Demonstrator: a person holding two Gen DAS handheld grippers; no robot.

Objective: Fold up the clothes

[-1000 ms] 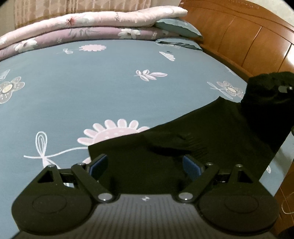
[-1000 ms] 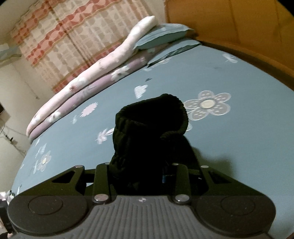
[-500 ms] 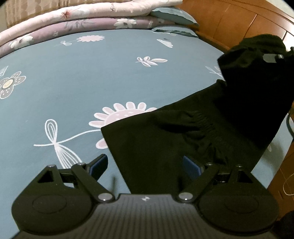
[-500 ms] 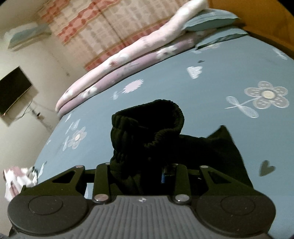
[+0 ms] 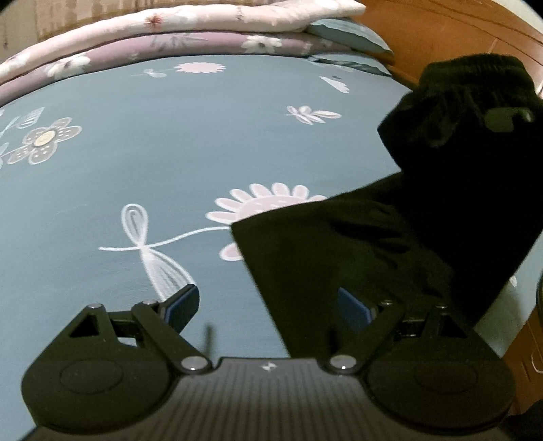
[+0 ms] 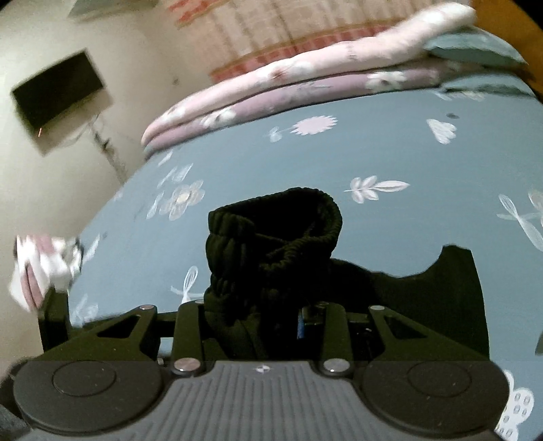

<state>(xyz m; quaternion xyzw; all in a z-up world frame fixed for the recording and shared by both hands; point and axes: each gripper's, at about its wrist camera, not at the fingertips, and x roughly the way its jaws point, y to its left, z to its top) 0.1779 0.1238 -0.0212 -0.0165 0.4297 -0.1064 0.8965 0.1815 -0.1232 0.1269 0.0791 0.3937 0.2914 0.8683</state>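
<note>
Holding a gripper in each hand over the bed, we are working on one black garment [image 5: 339, 257]. Nearest to us in the left wrist view, the left gripper [image 5: 268, 307] is hanging with its jaws spread wide, gripping nothing; its blue-padded left finger is standing over bare bedsheet [image 5: 169, 163], while the right finger is sitting over the dark cloth. Whether that finger is touching the fabric we cannot tell. Just beyond it, the flat part of the garment is lying on the sheet near the bed's right edge, its straight near-left corner covering part of a pink printed flower [image 5: 264, 203].

In the right wrist view, the right gripper [image 6: 261, 319] is clamped on the garment's bunched end, its two fingers drawn close together with the cloth pressed between them. The ribbed elastic band [image 6: 288, 217] is rising above the fingers in a loop, lifted clear of the sheet, and the rest of the cloth is trailing off to the right across the bed. In the left wrist view that same raised bundle is showing at the right, higher than the flat part.

Farther off, along the bed's far edge, folded quilts [image 5: 163, 37] in pink and mauve are lying stacked, with a blue-grey pillow [image 5: 349, 32] beside them at the far right corner against the wooden headboard [image 5: 441, 37]. Beyond the bed's left edge in the right wrist view, a dark screen [image 6: 57, 91] is hanging on the wall.
</note>
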